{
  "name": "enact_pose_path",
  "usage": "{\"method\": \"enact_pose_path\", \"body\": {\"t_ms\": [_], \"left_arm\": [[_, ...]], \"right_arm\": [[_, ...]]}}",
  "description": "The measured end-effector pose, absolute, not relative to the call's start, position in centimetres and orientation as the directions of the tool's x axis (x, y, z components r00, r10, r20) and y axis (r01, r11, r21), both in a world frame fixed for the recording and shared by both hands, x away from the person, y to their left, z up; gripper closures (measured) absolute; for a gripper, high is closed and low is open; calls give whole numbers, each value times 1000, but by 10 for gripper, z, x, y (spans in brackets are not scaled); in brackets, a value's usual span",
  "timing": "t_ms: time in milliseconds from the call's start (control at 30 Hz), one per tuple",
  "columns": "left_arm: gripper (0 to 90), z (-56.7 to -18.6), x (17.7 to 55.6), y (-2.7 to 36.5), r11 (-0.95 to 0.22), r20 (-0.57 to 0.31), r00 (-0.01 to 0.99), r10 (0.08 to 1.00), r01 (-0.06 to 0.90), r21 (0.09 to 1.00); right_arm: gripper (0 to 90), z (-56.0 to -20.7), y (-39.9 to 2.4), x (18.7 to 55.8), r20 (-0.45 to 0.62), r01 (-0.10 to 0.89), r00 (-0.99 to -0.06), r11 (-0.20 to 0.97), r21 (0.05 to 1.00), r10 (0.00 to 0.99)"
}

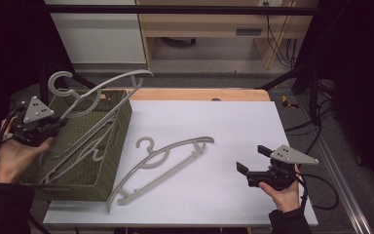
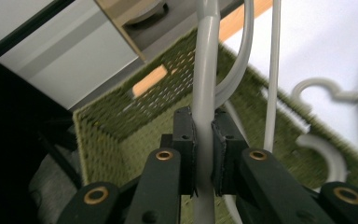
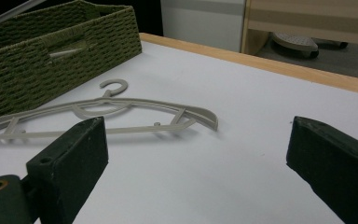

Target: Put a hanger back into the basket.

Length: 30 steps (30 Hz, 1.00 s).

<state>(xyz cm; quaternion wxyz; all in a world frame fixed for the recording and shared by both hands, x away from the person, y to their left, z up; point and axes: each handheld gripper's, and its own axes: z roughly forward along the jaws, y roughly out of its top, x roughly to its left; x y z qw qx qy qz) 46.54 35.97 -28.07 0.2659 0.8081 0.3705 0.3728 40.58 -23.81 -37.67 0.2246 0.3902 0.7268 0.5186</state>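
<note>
held grey hanger clamped between left gripper fingers, tilted over the green basket at the desk's left edge, hook up-left, long axis slanting down into the basket. left gripper view: pads pinching the bar. right gripper fingers spread wide, nothing between, near the front right corner.

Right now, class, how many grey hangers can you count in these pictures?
3, maybe more hidden in the basket: one hanger on the table, one held by the left tool above the basket, one inside it.
</note>
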Motion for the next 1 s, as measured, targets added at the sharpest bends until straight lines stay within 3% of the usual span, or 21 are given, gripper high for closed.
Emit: {"method": "enact_pose_path", "body": {"t_ms": [1000], "left_arm": [[820,-333,471,415,-579,472,340,813,555,598]], "right_arm": [[58,-379,-237,407,72,338,-600,171,926,797]]}}
